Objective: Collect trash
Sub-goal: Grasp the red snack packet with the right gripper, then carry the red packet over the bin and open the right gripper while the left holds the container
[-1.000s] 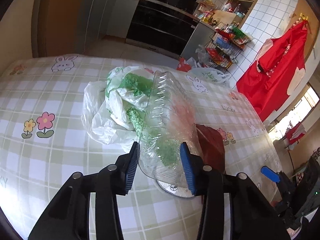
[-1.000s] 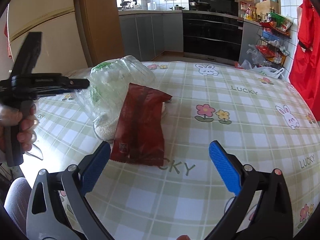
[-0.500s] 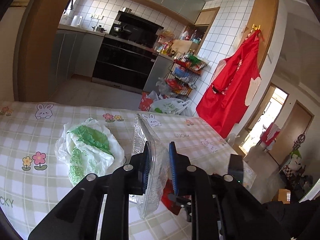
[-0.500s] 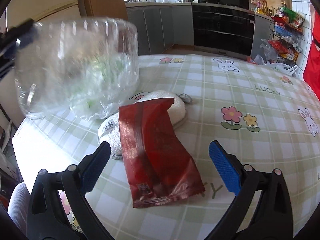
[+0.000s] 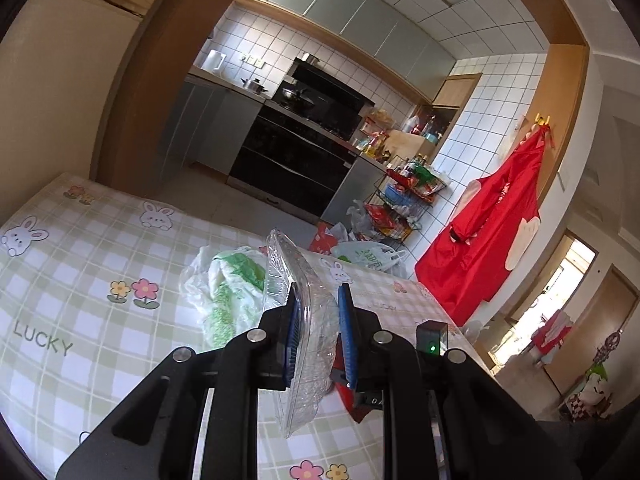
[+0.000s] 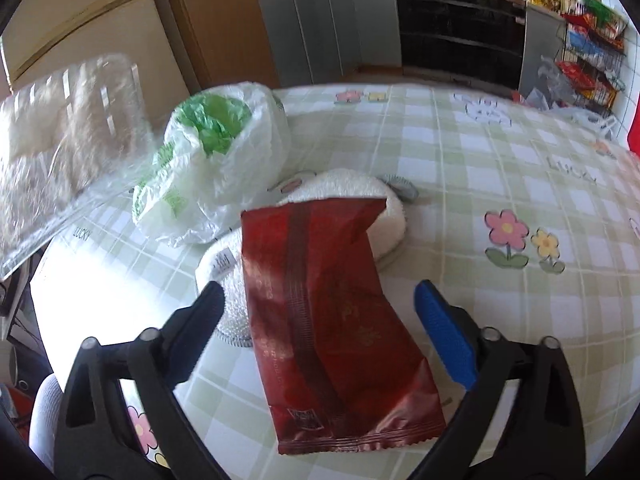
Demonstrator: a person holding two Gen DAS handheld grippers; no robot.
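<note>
Clear tray (image 5: 298, 320) in left gripper (image 5: 319, 340), lifted.

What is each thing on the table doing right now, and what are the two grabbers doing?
Left gripper: shut on the clear plastic tray.
Clear plastic tray: held on edge, above the table.
Right gripper: open, jaws just closing in around the red wrapper, not pressing it.
Red wrapper: lying on the white towel and the tablecloth.
White towel: flat, partly covered.
Plastic bag: crumpled, resting on the table.
</note>
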